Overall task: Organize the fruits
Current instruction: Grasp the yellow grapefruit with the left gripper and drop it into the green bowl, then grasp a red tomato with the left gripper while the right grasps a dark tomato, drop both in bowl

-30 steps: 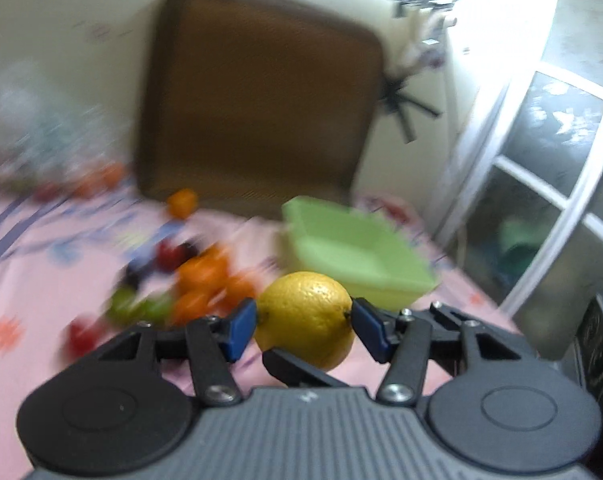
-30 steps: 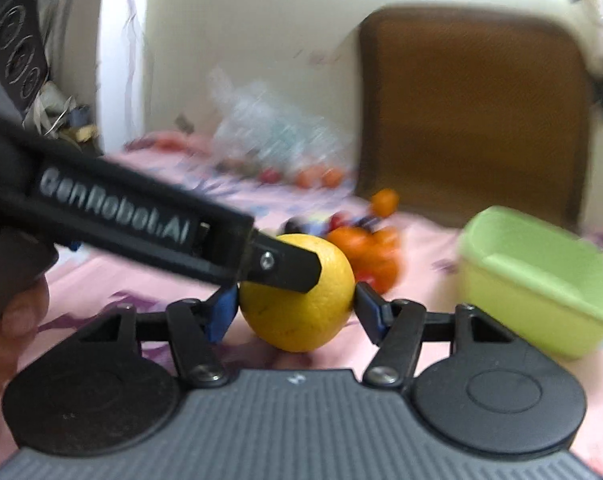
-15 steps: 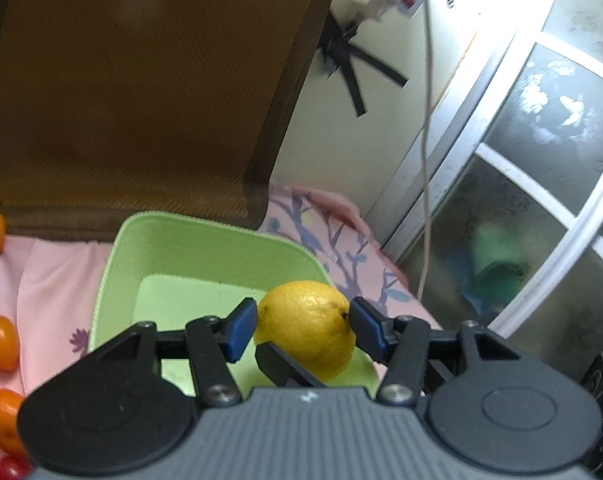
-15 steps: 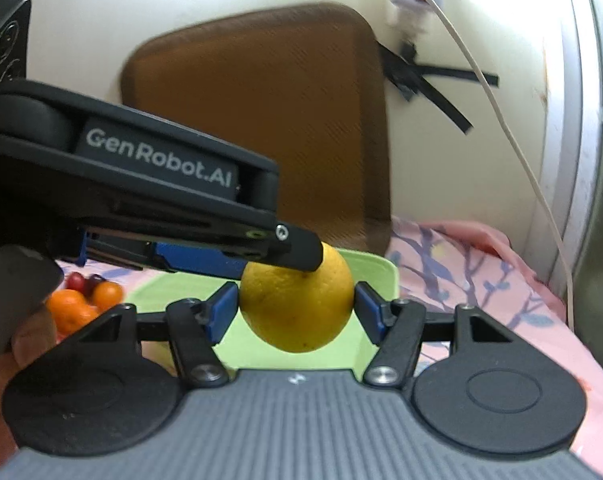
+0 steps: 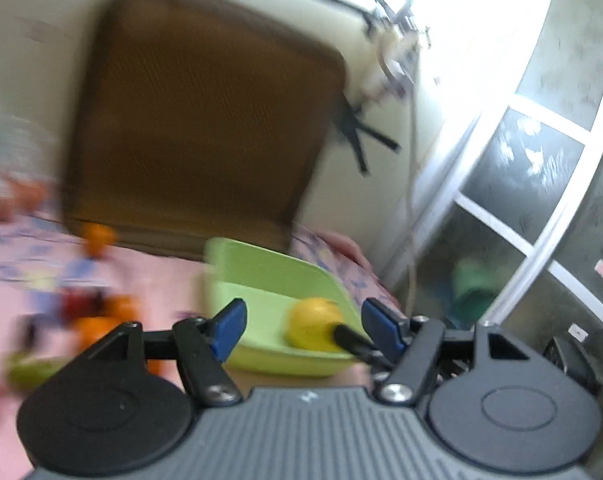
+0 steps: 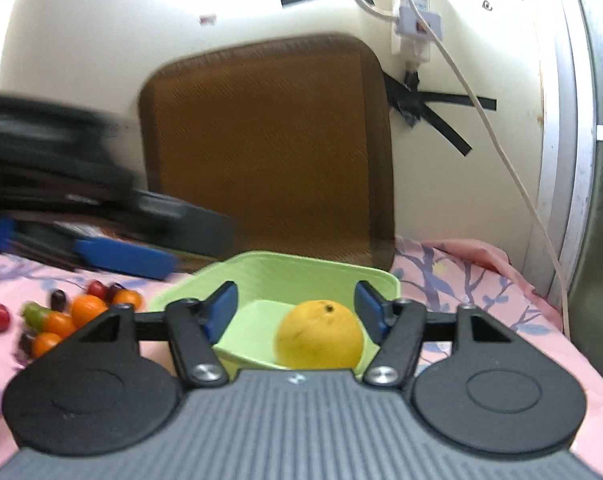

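A yellow lemon (image 6: 319,335) lies in the light green tray (image 6: 301,266) on the pink cloth. My right gripper (image 6: 295,312) is open just above the tray, its blue pads either side of the lemon and apart from it. My left gripper (image 5: 303,326) is open too, drawn back to the left of the tray; the lemon (image 5: 313,322) and tray (image 5: 269,268) show ahead of it, blurred. The left gripper also shows as a dark blurred shape in the right wrist view (image 6: 121,256). A pile of small orange, red and green fruits (image 6: 61,316) lies left of the tray.
A brown cushion (image 6: 269,140) leans on the wall behind the tray. A power strip with a white cable (image 6: 415,28) hangs on the wall at the right. A window frame (image 5: 501,208) stands at the far right. The flowered pink cloth (image 6: 481,292) covers the surface.
Both grippers held the lemon over the tray; both have opened and the lemon now rests in the tray. The left gripper has pulled back to the left.
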